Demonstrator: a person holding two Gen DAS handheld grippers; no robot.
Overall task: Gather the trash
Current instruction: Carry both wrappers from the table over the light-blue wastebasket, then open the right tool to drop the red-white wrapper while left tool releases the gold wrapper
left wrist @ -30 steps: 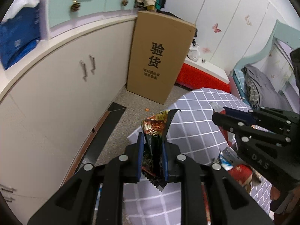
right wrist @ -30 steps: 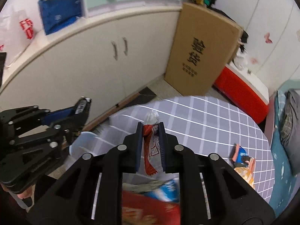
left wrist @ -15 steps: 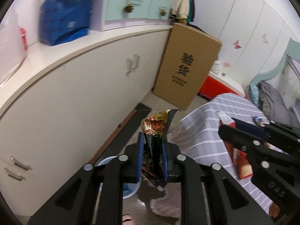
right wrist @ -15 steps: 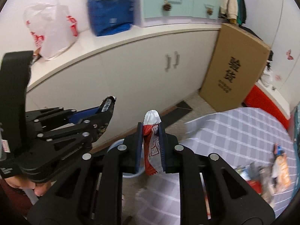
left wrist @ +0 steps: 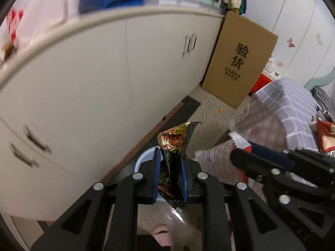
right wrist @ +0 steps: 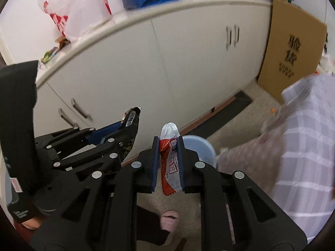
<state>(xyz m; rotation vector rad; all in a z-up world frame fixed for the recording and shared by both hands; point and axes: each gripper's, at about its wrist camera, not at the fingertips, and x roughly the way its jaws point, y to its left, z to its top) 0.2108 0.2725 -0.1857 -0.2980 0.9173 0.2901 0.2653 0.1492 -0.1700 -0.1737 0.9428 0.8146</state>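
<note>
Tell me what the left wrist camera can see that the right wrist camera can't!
Only the left wrist view shows the butterfly stickers on the far doors and more trash on the checked table.

Only the right wrist view shows the white plastic bag on the counter.

Both show the left gripper shut on a dark wrapper, the right gripper shut on a red and white wrapper, the light blue bin, the cardboard box and a pink slipper.

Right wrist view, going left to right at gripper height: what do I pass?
Left gripper holding a dark foil wrapper → red-and-white snack wrapper in the right gripper → pale blue bin → checked grey tablecloth.
</note>
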